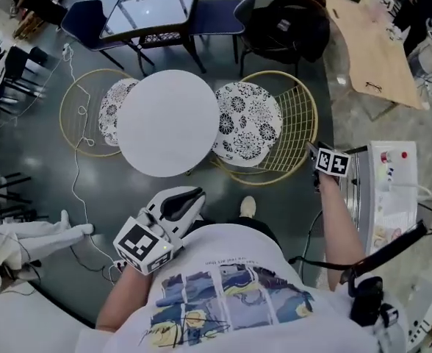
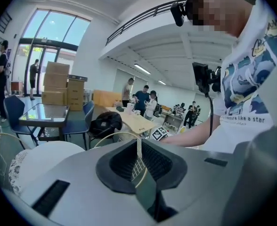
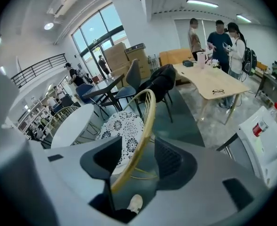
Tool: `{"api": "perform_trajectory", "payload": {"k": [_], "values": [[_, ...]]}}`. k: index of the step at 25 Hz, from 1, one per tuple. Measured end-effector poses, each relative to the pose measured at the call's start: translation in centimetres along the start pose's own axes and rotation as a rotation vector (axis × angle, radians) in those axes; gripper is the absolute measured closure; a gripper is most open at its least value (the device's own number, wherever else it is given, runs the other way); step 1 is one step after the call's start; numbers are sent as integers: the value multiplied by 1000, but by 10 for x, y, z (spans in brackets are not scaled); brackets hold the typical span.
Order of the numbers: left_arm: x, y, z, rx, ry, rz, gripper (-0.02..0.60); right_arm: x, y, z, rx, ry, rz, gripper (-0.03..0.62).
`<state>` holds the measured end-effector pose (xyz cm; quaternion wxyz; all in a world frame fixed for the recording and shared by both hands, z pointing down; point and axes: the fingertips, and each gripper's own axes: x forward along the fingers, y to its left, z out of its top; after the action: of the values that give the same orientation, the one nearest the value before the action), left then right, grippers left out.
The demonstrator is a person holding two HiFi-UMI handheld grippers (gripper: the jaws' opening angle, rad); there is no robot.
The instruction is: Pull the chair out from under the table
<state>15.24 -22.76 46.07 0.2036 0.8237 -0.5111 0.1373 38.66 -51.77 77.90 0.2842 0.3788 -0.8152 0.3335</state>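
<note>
At 9 o'clock of the table stood a second chair (image 1: 84, 116). It was made of thin gold wire and had a flowery cushion on it. The table (image 1: 168, 122) was round, white and smooth, with nothing printed on it.

My left gripper (image 1: 189, 198) hung at 6 o'clock of the table, close to my shirt. It was grey plastic with a black-and-white marker cube on it. Its two black ribbed pads were nearly together, with only a thin slit between them, and it held nothing.

The chair (image 1: 293, 134) stood at 3 o'clock of the table. It was shaped like a round basket, with many thin gold wires and a thicker gold rim (image 3: 145, 126) bent in a curve. On its seat lay a round cushion (image 1: 247, 120), white with black flowers. The left edge of the cushion was tucked under the table top.

My right gripper (image 1: 316, 154) was at 3 o'clock of the chair, at its back. Its jaws stood wide apart. The gold rim ran between the black ribbed pads (image 3: 169, 157), close to the left-hand one and clear of the other. The pads did not squeeze it.
</note>
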Motion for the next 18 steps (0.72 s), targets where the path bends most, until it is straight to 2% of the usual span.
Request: {"api": "perform_trajectory", "payload": {"k": [5, 9, 10, 12, 15, 18], "values": [[-8, 17, 1, -42, -4, 117, 569, 51, -23, 4, 78, 67, 54, 399], [-18, 24, 0, -65, -7, 184, 569, 75, -22, 7, 68, 93, 61, 402], [-21, 23, -3, -71, -10, 196, 569, 77, -23, 6, 81, 91, 53, 417], [-27, 21, -5, -81, -12, 212, 569, 79, -24, 8, 150, 71, 51, 507], [-27, 15, -10, -89, -1, 221, 569, 84, -22, 8, 248, 41, 48, 537], [-15, 9, -21, -95, 24, 198, 569, 86, -29, -2, 304, 33, 12, 553]]}}
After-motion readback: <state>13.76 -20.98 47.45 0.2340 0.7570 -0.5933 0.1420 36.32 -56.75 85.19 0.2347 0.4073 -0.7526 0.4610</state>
